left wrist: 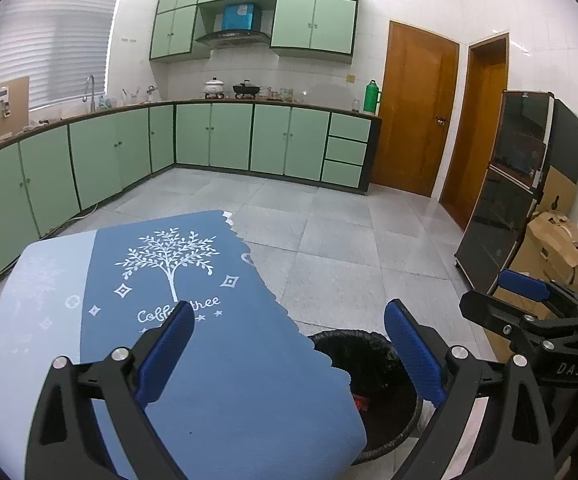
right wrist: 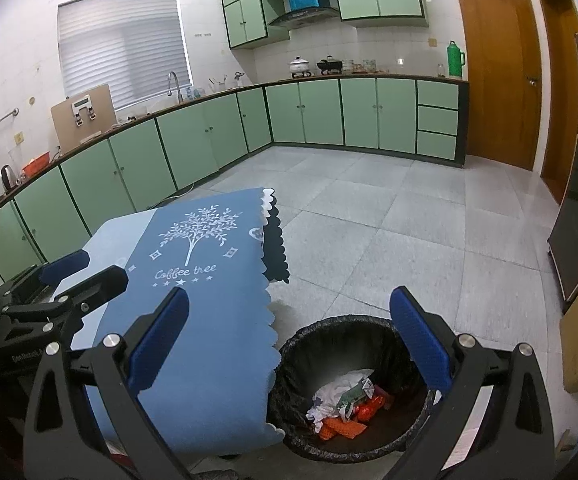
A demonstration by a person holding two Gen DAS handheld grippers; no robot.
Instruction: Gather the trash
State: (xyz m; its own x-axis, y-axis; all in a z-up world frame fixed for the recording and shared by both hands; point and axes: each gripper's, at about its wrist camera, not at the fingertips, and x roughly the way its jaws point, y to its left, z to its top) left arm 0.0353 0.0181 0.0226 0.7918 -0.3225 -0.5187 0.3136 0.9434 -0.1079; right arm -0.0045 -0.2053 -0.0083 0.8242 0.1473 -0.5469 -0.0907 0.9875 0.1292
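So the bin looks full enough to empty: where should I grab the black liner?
Take the liner's folded rim where it drapes over the bin edge on the open floor side, from above. The tablecloth overhangs the other side. Both tongs, left and right, are open.

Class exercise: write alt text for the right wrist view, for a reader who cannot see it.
Open, empty right tongs hover above a black-lined trash bin holding crumpled white paper and orange wrappers. Beside the bin is a table under a blue "Coffee tree" tablecloth; the left tongs show at far left, green kitchen cabinets behind.
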